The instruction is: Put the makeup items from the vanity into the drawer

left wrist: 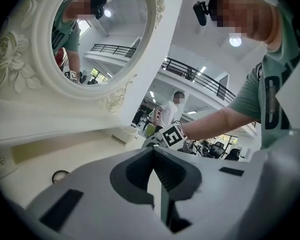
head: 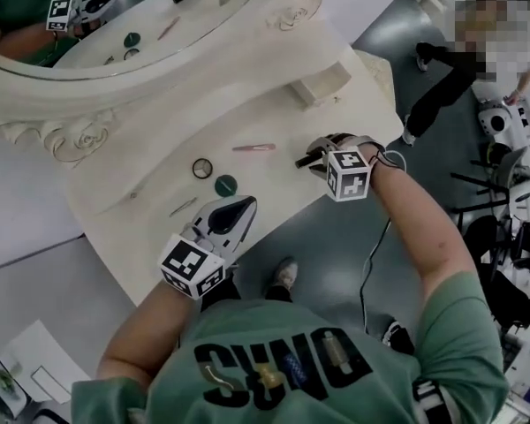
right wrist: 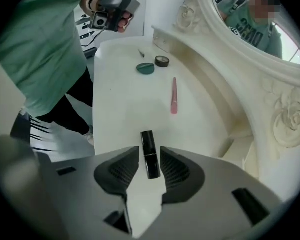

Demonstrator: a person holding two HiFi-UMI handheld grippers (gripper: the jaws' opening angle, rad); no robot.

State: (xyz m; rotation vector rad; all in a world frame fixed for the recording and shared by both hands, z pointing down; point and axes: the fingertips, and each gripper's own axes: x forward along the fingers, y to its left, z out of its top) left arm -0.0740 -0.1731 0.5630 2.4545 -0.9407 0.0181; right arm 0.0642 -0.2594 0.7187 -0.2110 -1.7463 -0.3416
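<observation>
A black lipstick tube [right wrist: 149,154] lies on the white vanity top [right wrist: 120,104] between the jaws of my right gripper [right wrist: 150,153]. The jaws stand open, with a gap on each side of the tube. In the head view that gripper [head: 306,159] is near the vanity's front right edge. Farther along lie a pink tube [head: 253,147], a round dark-rimmed compact [head: 202,168], a green disc [head: 225,185] and a thin pencil [head: 183,207]. My left gripper [head: 245,204] hovers by the front edge close to the green disc, shut and holding nothing.
An oval mirror [head: 115,25] in a carved cream frame backs the vanity. A small open drawer box [head: 321,84] sits at the back right. A person [head: 442,82] stands on the floor beyond the table. Grey floor lies past the front edge.
</observation>
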